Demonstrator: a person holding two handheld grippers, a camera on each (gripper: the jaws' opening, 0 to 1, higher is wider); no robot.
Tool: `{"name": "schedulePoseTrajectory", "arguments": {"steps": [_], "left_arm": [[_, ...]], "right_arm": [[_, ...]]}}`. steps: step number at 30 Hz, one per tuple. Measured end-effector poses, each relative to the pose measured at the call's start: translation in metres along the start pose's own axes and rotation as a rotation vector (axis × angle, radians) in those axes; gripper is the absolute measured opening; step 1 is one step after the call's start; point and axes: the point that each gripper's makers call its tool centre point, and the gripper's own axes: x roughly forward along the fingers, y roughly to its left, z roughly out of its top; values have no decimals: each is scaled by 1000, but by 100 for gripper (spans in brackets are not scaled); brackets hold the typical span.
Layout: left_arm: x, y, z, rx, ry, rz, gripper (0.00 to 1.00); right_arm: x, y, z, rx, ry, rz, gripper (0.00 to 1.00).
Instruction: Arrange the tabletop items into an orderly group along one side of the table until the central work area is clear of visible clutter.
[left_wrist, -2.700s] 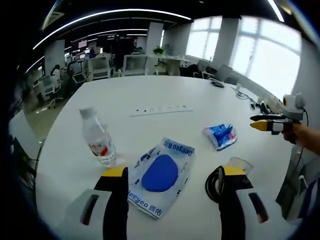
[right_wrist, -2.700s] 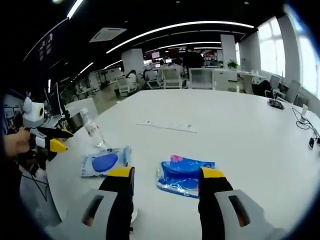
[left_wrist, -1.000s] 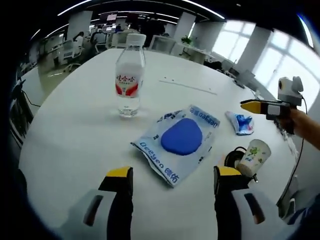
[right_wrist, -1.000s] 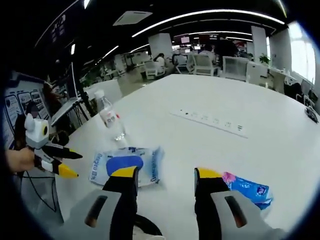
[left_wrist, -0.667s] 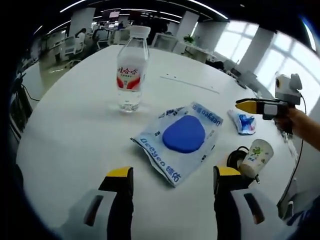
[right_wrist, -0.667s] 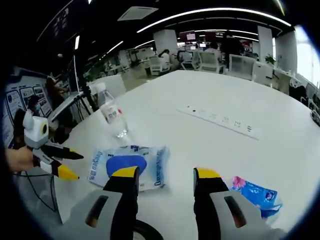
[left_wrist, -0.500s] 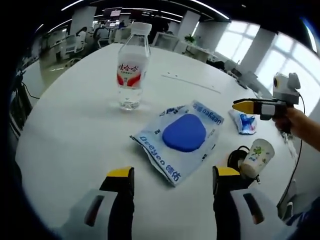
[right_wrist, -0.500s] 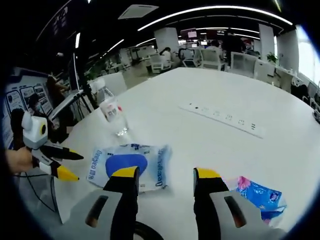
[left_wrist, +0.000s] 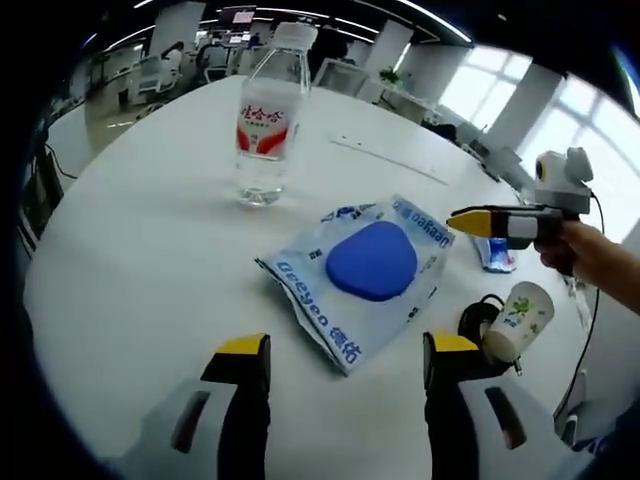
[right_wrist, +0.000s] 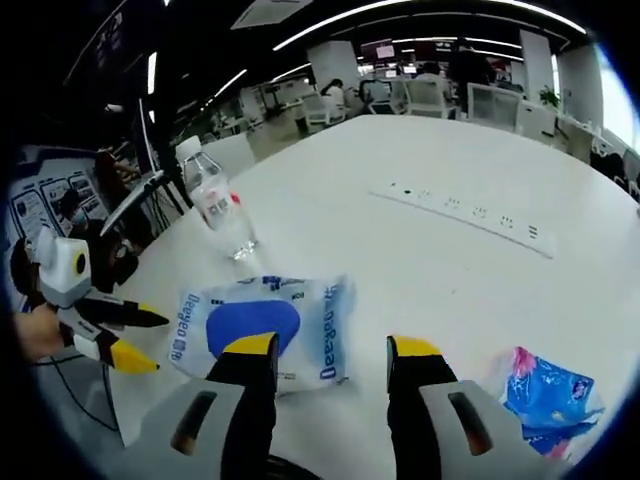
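Note:
A white and blue wipes pack (left_wrist: 365, 270) with a blue lid lies flat on the white table, just ahead of my left gripper (left_wrist: 340, 350), which is open and holds nothing. Behind it stands a clear water bottle (left_wrist: 265, 120) with a red label. My right gripper (left_wrist: 455, 218) reaches in from the right, its tips over the pack's right edge. From the right gripper view, the pack (right_wrist: 265, 330) lies just beyond my open right gripper (right_wrist: 330, 350), the bottle (right_wrist: 218, 210) behind it, and the left gripper (right_wrist: 148, 342) at the left.
A paper cup (left_wrist: 515, 318) and a black cable coil (left_wrist: 472, 318) sit at the right, near a small blue packet (left_wrist: 497, 255) (right_wrist: 550, 395). A power strip (left_wrist: 390, 160) (right_wrist: 470, 215) is set into the table farther back. Office chairs and desks stand beyond the table (left_wrist: 120, 260).
The right gripper has swung left from the small blue packet to the wipes pack. The left gripper has come a little closer to the pack and bottle.

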Motion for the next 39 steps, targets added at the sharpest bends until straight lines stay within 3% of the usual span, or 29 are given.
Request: {"name": "schedulePoseTrajectory", "arguments": {"steps": [2, 5, 12, 17, 22, 28, 32, 39], "left_arm": [[2, 0, 1, -8, -3, 0, 59], [4, 1, 6, 7, -35, 11, 56], [12, -2, -4, -5, -2, -6, 52], [13, 1, -6, -22, -15, -1, 41], [15, 2, -10, -56, -5, -8, 36], [20, 5, -13, -71, 13, -12, 26], [21, 8, -14, -79, 13, 1, 19], [22, 11, -15, -76, 28, 5, 8]], "right_arm": [[3, -2, 0, 9, 5, -1, 39], [7, 1, -3, 12, 20, 20, 27], [19, -2, -13, 1, 66, 11, 26], [22, -2, -13, 16, 62, 19, 26], [23, -2, -14, 28, 68, 15, 25], [24, 2, -23, 31, 96, 27, 20], [21, -1, -24, 16, 101, 3, 7], [16, 2, -26, 16, 100, -4, 2]]}}
